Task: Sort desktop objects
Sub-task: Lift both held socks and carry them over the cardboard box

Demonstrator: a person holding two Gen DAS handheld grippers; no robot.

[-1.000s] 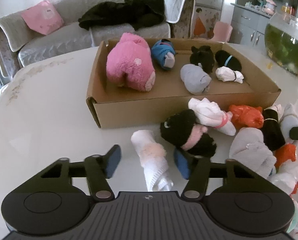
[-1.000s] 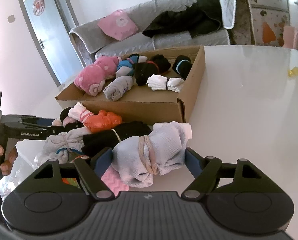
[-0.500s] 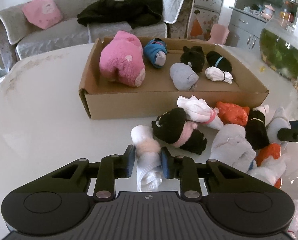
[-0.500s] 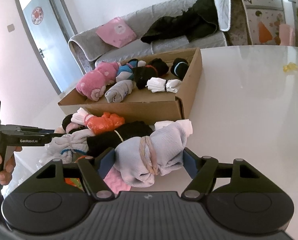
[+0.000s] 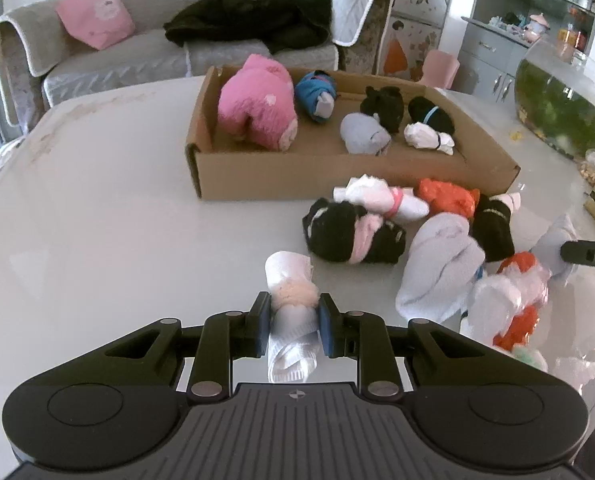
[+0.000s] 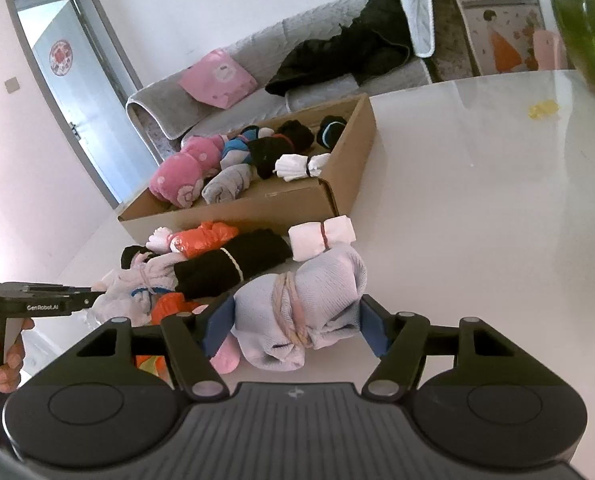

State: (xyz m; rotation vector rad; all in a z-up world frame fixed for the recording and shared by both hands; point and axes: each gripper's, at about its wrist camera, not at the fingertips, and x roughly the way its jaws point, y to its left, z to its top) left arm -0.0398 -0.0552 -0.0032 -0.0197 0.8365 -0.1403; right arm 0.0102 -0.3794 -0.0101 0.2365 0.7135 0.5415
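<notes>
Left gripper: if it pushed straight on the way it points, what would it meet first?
The left gripper is already shut on the white sock roll. Beyond it lies bare table, then probably the cardboard box; the black-and-pink bundle sits just right of that line, though depth is unclear.

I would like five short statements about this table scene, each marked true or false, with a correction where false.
1. The left gripper is shut on a white sock roll. True.
2. The box holds only one bundle. False: it holds several, among them a pink roll and a grey roll.
3. The right gripper has a pale blue bundle between its fingers. True; its jaws are closing.
4. The pale blue bundle lies in the box. False: it is on the table, outside the box.
5. A fish bowl stands beyond the box. True.
</notes>
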